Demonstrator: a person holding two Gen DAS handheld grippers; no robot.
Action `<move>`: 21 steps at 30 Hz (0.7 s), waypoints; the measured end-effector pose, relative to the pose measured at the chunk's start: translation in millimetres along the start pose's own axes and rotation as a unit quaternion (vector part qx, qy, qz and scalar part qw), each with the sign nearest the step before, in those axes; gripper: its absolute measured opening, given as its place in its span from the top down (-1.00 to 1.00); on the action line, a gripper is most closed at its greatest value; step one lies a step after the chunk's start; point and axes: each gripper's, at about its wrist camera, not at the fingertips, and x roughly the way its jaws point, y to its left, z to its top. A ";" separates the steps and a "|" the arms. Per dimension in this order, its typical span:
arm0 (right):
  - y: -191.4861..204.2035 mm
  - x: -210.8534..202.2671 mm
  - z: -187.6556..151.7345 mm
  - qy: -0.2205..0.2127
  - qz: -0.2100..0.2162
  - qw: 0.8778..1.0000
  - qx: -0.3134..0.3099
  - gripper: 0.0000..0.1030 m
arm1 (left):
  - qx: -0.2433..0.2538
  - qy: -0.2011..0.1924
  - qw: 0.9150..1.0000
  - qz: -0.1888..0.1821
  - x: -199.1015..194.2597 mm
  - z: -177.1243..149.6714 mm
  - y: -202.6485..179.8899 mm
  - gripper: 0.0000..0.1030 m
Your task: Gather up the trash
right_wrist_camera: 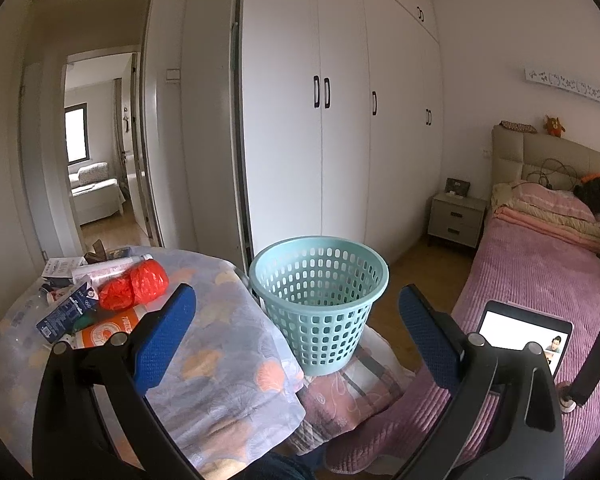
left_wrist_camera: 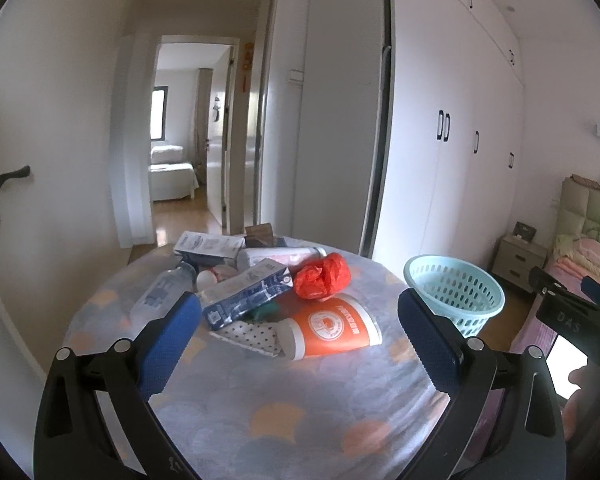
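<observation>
A pile of trash lies on a round table with a patterned cloth [left_wrist_camera: 284,412]: an orange paper cup [left_wrist_camera: 332,330] on its side, a dotted paper cup [left_wrist_camera: 252,336], a crumpled red plastic bag [left_wrist_camera: 322,276], a blue carton [left_wrist_camera: 246,294], a clear bottle [left_wrist_camera: 164,288] and white boxes [left_wrist_camera: 210,244]. A light teal perforated basket [right_wrist_camera: 320,300] stands to the right of the table and looks empty. My left gripper [left_wrist_camera: 300,324] is open, just short of the orange cup. My right gripper [right_wrist_camera: 298,320] is open and empty in front of the basket.
A bed with a pink cover [right_wrist_camera: 532,276] lies at the right with a lit tablet [right_wrist_camera: 524,332] on it. A nightstand [right_wrist_camera: 456,220] stands by white wardrobes [right_wrist_camera: 340,100]. An open doorway [left_wrist_camera: 192,140] lies behind the table. A door [left_wrist_camera: 16,184] is at the left.
</observation>
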 end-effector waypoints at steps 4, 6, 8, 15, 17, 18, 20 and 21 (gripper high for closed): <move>-1.0 1.9 -1.3 0.002 -0.001 1.000 0.002 -0.87 | -0.001 0.003 1.000 0.001 2.3 -1.3 1.9 -0.85; -0.7 3.1 -1.8 0.003 -0.002 1.000 0.001 -0.87 | -0.002 0.004 1.000 0.002 2.5 -2.2 3.0 -0.85; -0.7 4.0 -2.7 0.004 -0.003 1.000 0.001 -0.87 | -0.004 0.006 1.000 0.001 3.3 -2.4 4.1 -0.85; 1.6 8.1 -4.6 0.008 -0.002 1.000 -0.004 -0.87 | -0.002 0.012 1.000 0.001 7.7 -3.6 4.2 -0.85; 3.1 9.3 -4.5 0.009 -0.003 1.000 -0.007 -0.87 | -0.003 0.012 1.000 0.000 7.7 -3.5 4.3 -0.85; 3.6 9.4 -4.8 0.008 -0.003 1.000 -0.008 -0.87 | -0.003 0.012 1.000 0.001 7.6 -3.4 4.0 -0.85; 3.9 10.4 -5.0 0.008 -0.003 1.000 -0.008 -0.87 | -0.003 0.012 1.000 0.003 8.3 -3.4 3.9 -0.85; 3.9 10.4 -5.1 0.009 -0.002 1.000 -0.008 -0.87 | -0.003 0.012 1.000 0.003 8.7 -3.1 4.7 -0.85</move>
